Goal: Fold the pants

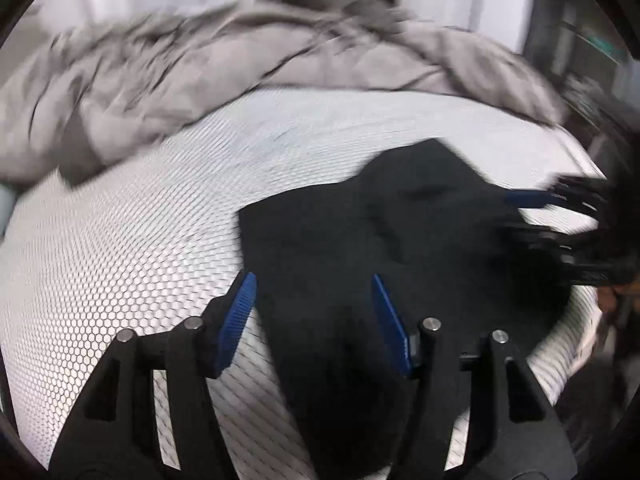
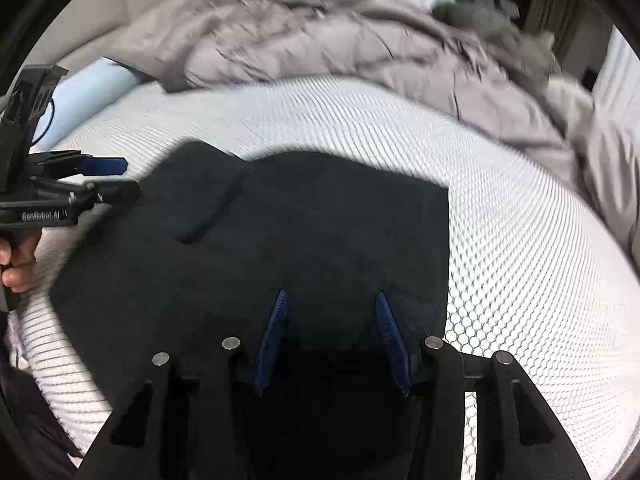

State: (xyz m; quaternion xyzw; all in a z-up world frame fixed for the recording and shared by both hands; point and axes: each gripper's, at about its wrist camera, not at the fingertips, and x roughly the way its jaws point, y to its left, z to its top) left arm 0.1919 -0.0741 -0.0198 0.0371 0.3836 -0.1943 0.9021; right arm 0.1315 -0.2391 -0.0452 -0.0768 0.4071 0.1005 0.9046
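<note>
Both jaws stand apart above the black pants [image 2: 304, 232], which lie on the honeycomb mattress [image 1: 120, 248] near a grey blanket [image 1: 168, 64]. Left gripper [image 1: 312, 292] and right gripper [image 2: 332, 304] seemingly hover without touching the fabric.

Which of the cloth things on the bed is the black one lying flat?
The pants, spread flat on the white honeycomb mattress. The other, a grey blanket, lies crumpled at the far edge.

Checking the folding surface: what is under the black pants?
The black pants lie on a white honeycomb-patterned mattress cover, which shows all around them. The part directly beneath the pants is covered, so anything there cannot be seen.
</note>
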